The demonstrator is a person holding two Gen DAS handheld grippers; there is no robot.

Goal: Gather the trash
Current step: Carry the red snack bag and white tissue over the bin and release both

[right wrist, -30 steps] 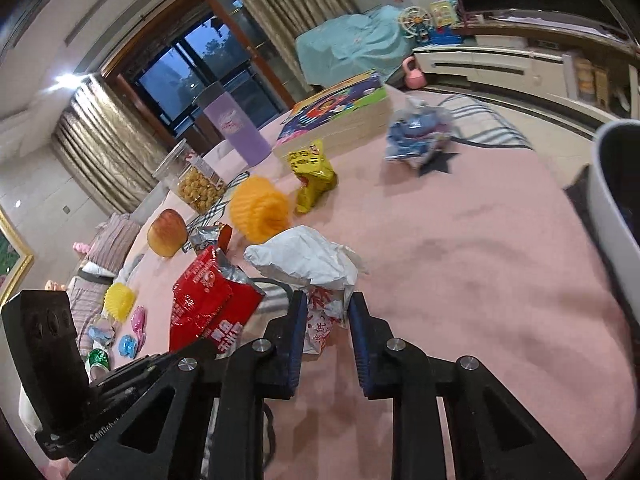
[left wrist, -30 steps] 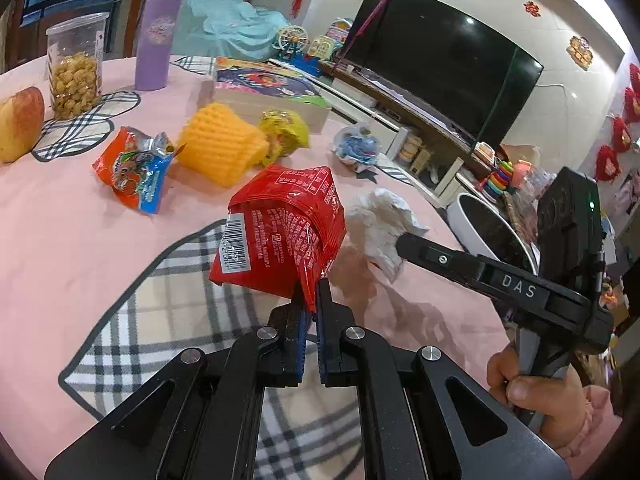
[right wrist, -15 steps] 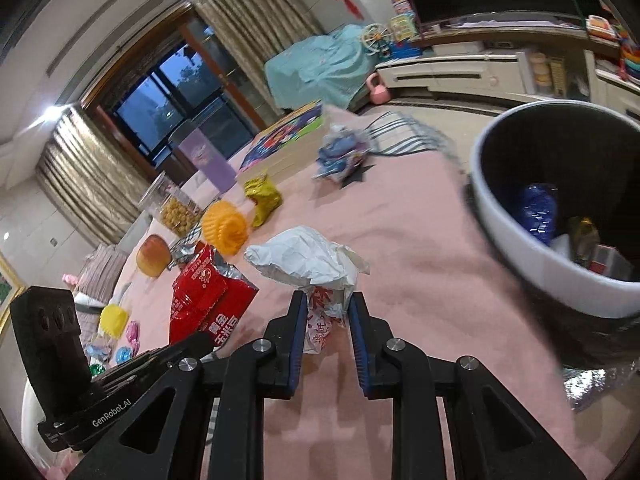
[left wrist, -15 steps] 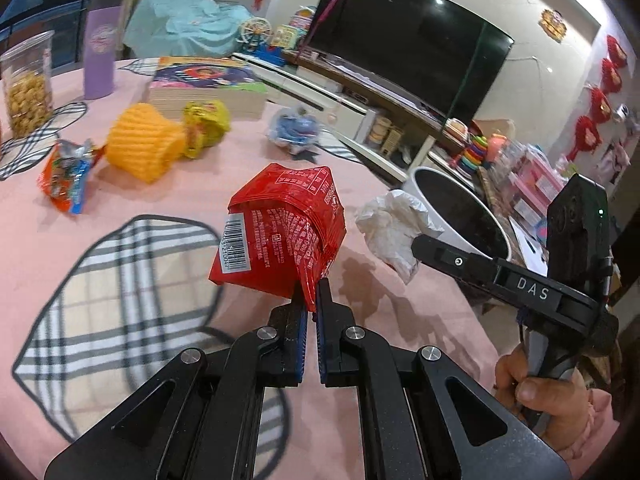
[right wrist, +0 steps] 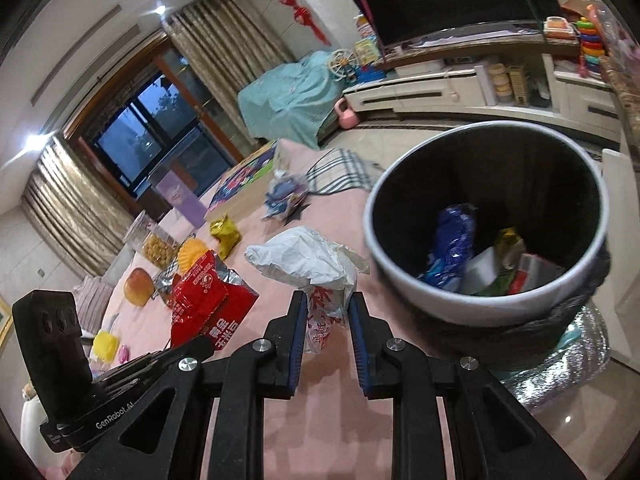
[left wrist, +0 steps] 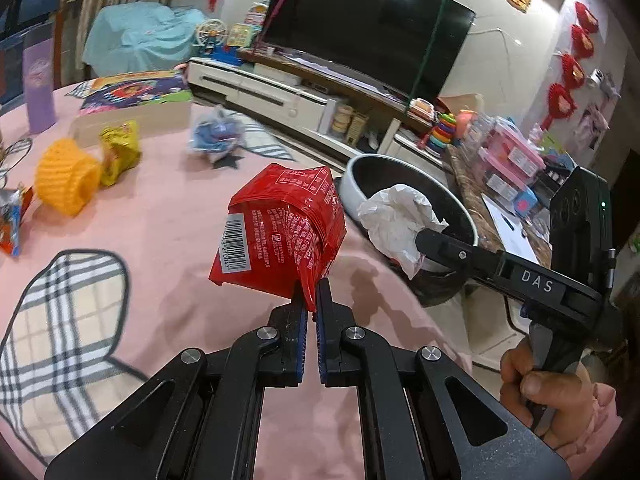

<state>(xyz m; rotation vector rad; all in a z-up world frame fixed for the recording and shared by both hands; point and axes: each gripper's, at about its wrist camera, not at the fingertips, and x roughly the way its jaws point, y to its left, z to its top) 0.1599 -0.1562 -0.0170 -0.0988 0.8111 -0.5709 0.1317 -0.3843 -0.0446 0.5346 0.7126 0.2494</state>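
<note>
My left gripper (left wrist: 311, 286) is shut on a red snack bag (left wrist: 280, 236) and holds it above the pink tablecloth. The bag also shows in the right wrist view (right wrist: 208, 300). My right gripper (right wrist: 326, 304) is shut on a crumpled white wrapper (right wrist: 308, 260), seen in the left wrist view (left wrist: 394, 220) right at the rim of the bin. The white-rimmed trash bin (right wrist: 404, 296) stands just off the table edge to the right, with several wrappers inside; it also shows in the left wrist view (left wrist: 356, 168).
On the table lie a yellow foam net (left wrist: 66, 176), a yellow wrapper (left wrist: 120, 152), a blue wrapper (left wrist: 216, 136), an orange-blue packet (left wrist: 10, 220), a picture book (left wrist: 136, 92), a purple bottle (left wrist: 38, 80), an apple (right wrist: 138, 286) and a snack jar (right wrist: 158, 242).
Both grippers have carried their trash to the right across the table toward the bin. The bin now fills the right wrist view and its contents show.
</note>
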